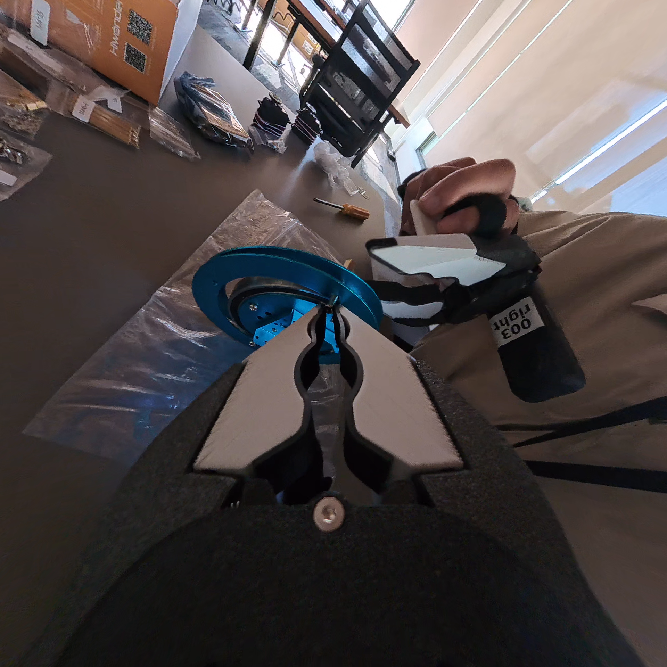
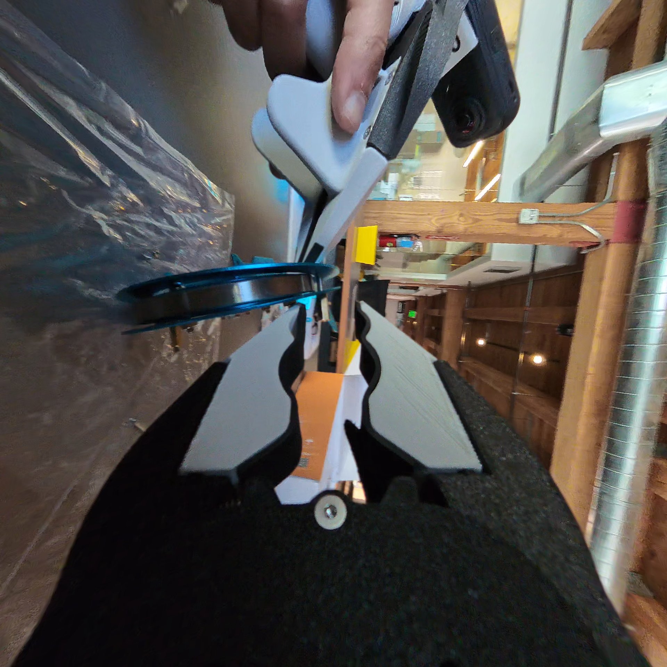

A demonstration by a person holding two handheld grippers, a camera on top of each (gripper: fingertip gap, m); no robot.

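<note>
Both grippers [image 1: 328, 308] [image 2: 330, 306] have white fingers with wavy black pads, speckled black bodies, one silver screw [image 1: 327, 514]; tan sleeve [image 1: 595, 288].

One blue disc assembly [image 1: 285, 274], one screwdriver [image 1: 343, 208], one orange box [image 1: 119, 39], two claws.

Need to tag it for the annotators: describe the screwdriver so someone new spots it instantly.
Start at the grey table and find the clear plastic sheet carrying the blue ring assembly. Just beyond the sheet's far corner, toward the person's hand, lies the screwdriver, flat and alone on bare table. It is the only tool with an orange handle and a dark shaft; the neighbouring items are bagged parts.
</note>
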